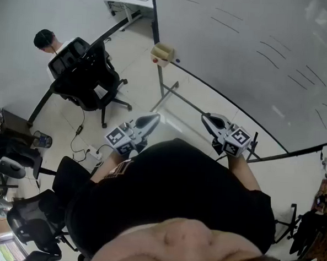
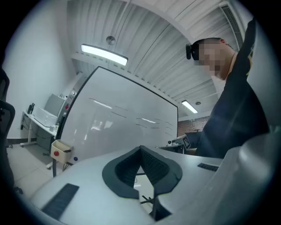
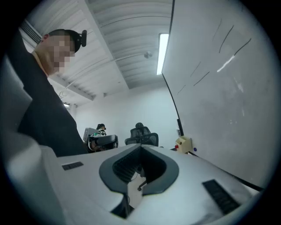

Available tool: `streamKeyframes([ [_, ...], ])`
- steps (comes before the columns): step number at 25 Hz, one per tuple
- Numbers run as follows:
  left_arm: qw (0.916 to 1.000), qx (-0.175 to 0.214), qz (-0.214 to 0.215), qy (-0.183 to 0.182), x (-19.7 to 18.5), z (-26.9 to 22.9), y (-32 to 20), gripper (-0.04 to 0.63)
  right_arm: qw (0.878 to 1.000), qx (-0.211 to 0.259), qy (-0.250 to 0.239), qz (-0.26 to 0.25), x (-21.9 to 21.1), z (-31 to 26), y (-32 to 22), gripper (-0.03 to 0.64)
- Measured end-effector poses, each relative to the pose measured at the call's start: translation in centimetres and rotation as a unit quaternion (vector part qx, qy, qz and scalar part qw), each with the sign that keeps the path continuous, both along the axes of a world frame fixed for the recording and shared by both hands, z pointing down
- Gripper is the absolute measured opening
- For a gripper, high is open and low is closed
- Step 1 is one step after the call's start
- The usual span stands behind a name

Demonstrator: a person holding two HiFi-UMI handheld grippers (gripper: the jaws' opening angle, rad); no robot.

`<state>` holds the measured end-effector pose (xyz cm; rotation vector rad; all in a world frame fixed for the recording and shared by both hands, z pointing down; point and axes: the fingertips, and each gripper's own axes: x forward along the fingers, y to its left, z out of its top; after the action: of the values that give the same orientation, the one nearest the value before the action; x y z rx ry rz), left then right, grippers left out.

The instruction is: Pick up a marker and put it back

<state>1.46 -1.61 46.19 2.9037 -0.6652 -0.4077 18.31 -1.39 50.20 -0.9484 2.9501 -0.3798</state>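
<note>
I see no marker clearly in any view. A cream holder box point(image 1: 162, 54) with a red spot hangs at the left edge of the big whiteboard point(image 1: 251, 55); it also shows as the box point(image 2: 60, 150) and the box point(image 3: 183, 144). A small blue dot point(image 1: 177, 60) sits on the board beside it. My left gripper point(image 1: 153, 119) and right gripper point(image 1: 207, 117) are held close to the person's chest, well short of the board. Both point toward the board. Each has its jaws met at the tip, left gripper point(image 2: 140, 148) and right gripper point(image 3: 140, 147), with nothing between them.
A black office chair point(image 1: 84, 75) stands at the left with a seated person point(image 1: 45, 39) behind it. More chairs point(image 1: 36, 219) crowd the lower left. A power strip and cables point(image 1: 93, 150) lie on the floor. The whiteboard's stand legs point(image 1: 168, 91) rest ahead.
</note>
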Motion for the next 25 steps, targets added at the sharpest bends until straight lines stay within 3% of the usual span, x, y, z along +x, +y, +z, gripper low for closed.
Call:
streamKeyframes([
  [5,0.9999,-0.008,0.009,0.0,2.9,0.4,0.0,0.003,1.0,0.006,0.027,0.006,2.5,0.8,-0.6,0.005],
  [9,1.0,-0.007,0.002,0.0,2.0,0.7,-1.9,0.003,0.999,-0.006,0.033,0.011,1.9,1.4,-2.8,0.006],
  [14,0.9999,-0.001,-0.013,0.003,-2.4,0.9,-6.7,0.003,0.998,-0.01,0.054,0.005,-2.2,2.5,-8.0,0.032],
  [18,0.9998,0.005,-0.015,0.01,-7.7,1.0,-11.8,0.003,0.995,0.0,0.1,0.0,-7.3,3.7,-14.4,0.035],
  [20,0.9999,0.001,-0.01,0.009,-10.2,1.4,-14.5,0.003,0.993,-0.005,0.118,0.005,-9.9,3.8,-18.4,0.077],
  [25,0.9999,-0.004,-0.013,-0.002,-16.3,1.8,-19.7,0.003,0.977,0.001,0.206,0.052,-13.8,6.0,-29.1,0.118],
])
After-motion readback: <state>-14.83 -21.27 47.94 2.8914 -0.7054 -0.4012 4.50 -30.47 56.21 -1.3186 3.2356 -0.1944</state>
